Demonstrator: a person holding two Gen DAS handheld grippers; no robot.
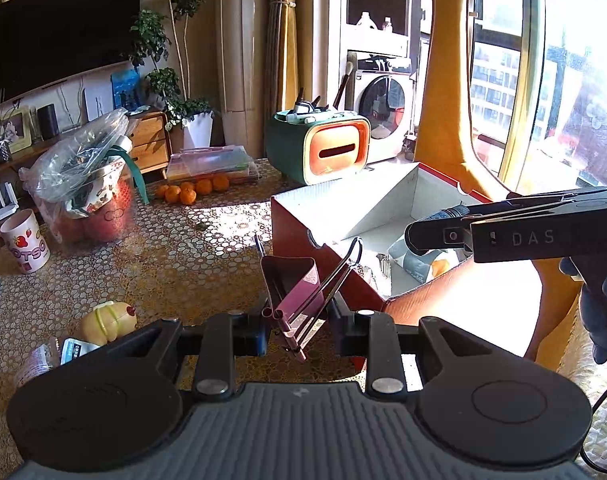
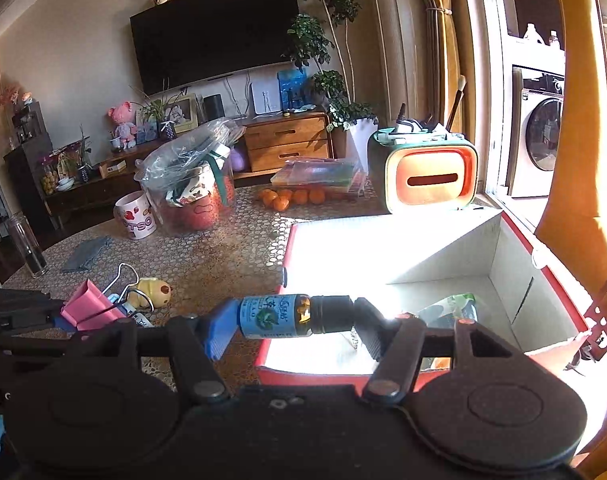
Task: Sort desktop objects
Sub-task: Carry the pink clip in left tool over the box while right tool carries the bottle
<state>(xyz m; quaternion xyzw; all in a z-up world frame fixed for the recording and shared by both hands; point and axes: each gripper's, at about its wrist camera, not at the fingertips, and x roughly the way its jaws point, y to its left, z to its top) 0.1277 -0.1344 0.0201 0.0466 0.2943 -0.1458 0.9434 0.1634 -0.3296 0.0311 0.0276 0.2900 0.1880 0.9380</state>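
Observation:
My left gripper [image 1: 299, 330] is shut on a pink binder clip [image 1: 295, 292] and holds it above the table, just left of a red box with a white inside [image 1: 291, 236]. The clip also shows in the right wrist view [image 2: 89, 306]. My right gripper [image 2: 291, 320] is shut on a small brown bottle with a blue label [image 2: 291, 316], held sideways over the near left edge of the box [image 2: 383, 256]. In the left wrist view the right gripper [image 1: 435, 226] hangs over the box. Packets lie in the box [image 2: 447, 308].
On the patterned table stand a yellow toy [image 1: 107, 316], a small packet [image 1: 73, 348], a strawberry mug [image 1: 21, 246], a plastic bag of things [image 1: 83, 184], several oranges [image 1: 191, 190], a stack of folders [image 1: 211, 164] and a green-orange tissue holder [image 1: 319, 148]. A glass [image 2: 25, 246] stands far left.

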